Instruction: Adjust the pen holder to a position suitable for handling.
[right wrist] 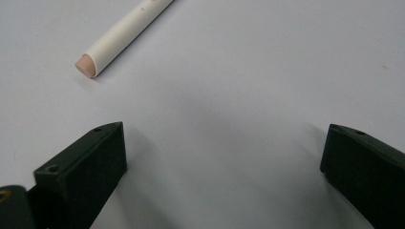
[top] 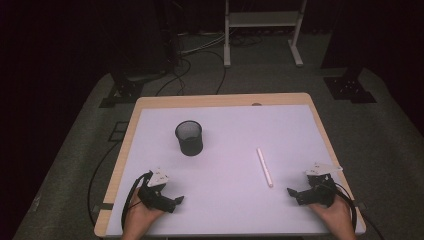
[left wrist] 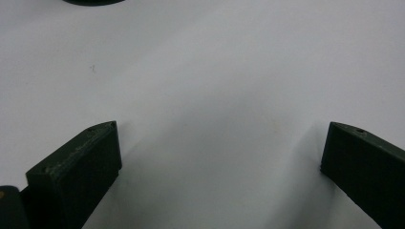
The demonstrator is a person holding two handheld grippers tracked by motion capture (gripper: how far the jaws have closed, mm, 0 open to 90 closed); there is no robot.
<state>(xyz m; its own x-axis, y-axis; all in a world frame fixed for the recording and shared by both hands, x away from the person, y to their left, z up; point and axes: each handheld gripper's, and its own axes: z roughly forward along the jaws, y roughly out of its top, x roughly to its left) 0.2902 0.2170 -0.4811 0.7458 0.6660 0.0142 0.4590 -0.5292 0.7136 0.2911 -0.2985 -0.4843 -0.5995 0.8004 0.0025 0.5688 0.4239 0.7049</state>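
Two grippers sit low at the near edge of the table (top: 150, 102), one in each of your hands, and both are spread wide with nothing between the jaws. Your left gripper (top: 176, 201) rests at the near left corner of the white mat (top: 230, 150), jaws pointing in toward the middle; in the left gripper view (left wrist: 219, 143) there is just bare white surface between the two black jaws, with a dark curved edge at the top of that picture. Your right gripper (top: 292, 194) mirrors it at the near right, jaws aimed inward as well, and its view (right wrist: 224, 143) shows the gap standing open over the mat.

The white marker (top: 264, 167) lies flat on the mat, just ahead and to the inside of your right gripper, close but not touching. In the right gripper view the marker (right wrist: 122, 36) runs off the top edge, its capped end nearest the left jaw and clear of it.

The black mesh cup (top: 189, 137) stands upright farther back, left of centre, well apart from the marker.
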